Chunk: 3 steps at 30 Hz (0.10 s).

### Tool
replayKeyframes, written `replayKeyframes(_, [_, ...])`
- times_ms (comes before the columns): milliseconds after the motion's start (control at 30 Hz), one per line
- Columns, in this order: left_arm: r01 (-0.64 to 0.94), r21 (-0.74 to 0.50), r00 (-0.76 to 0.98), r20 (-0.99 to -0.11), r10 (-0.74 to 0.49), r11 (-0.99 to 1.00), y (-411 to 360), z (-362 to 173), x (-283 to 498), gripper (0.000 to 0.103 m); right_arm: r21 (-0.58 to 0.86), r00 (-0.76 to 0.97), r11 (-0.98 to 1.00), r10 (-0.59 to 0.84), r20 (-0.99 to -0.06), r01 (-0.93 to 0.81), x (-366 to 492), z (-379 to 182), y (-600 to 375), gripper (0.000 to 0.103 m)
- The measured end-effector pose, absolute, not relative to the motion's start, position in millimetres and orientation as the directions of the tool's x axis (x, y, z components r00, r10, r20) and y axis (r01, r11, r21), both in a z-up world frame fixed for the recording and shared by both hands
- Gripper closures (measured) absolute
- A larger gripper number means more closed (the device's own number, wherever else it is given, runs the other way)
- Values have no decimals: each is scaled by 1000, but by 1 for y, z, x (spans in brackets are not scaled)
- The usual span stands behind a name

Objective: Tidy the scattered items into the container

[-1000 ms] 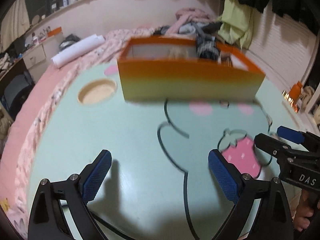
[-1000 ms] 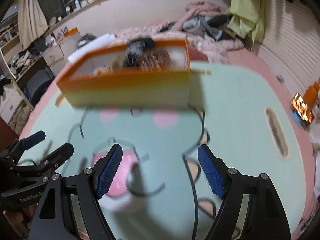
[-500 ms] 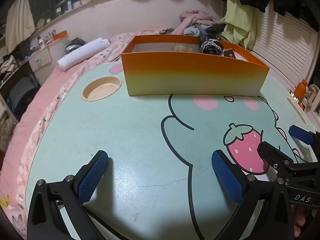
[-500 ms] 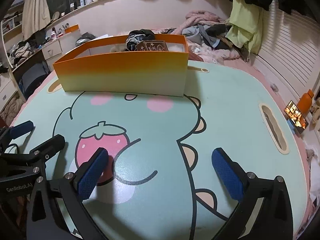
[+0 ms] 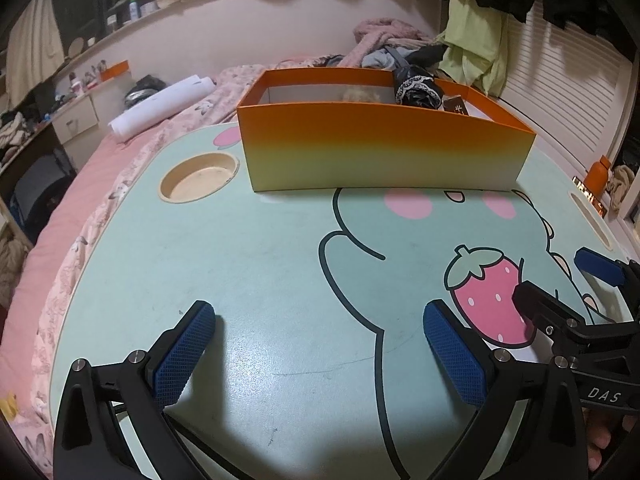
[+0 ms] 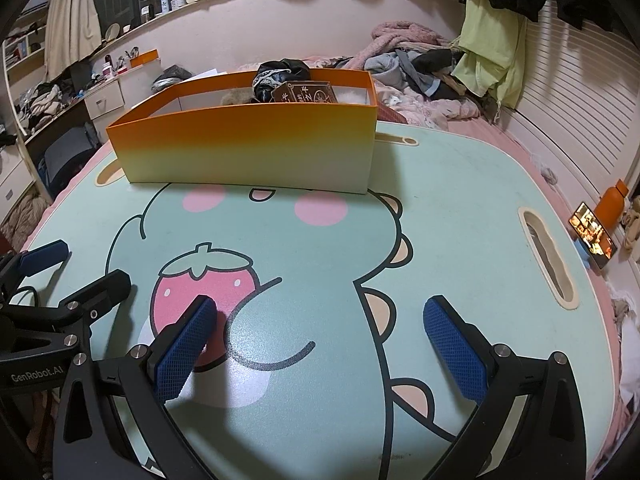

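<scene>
Mint table (image 5: 248,264), orange box (image 5: 384,152) holding black cloth (image 5: 418,88); both grippers' fingers released

I see a phone (image 6: 594,236) at three o'clock, an orange bottle (image 6: 612,204) just beside it, clothes (image 6: 420,60) at one.

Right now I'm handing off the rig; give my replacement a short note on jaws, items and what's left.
Left gripper: jaws open, empty, over the table.
Right gripper: jaws open, empty, beside the left one.
Orange box stands at the table's far side, holding a black bundle, a dark printed packet and something pale and fuzzy.
Done: no loose item shows on the tabletop in either view.
Left: probably nothing; check outside these views.
</scene>
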<state>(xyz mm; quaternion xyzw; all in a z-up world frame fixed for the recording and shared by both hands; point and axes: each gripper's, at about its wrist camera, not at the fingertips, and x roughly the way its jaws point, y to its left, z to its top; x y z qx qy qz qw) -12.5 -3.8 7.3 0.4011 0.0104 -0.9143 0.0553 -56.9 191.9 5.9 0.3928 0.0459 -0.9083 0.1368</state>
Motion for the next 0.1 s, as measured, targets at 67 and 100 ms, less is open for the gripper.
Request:
replayKeyframes(67, [105,23,-678,-730,-89,-994,-4,6,-11,0,24,-654,-958,-212,-726,285,-57,6,192,0])
replayKeyframes(100, [105,23,-678,-729,-89,-994,-3,6,-11,0,24,-654,-958,-213,-726,285,-57,6,192,0])
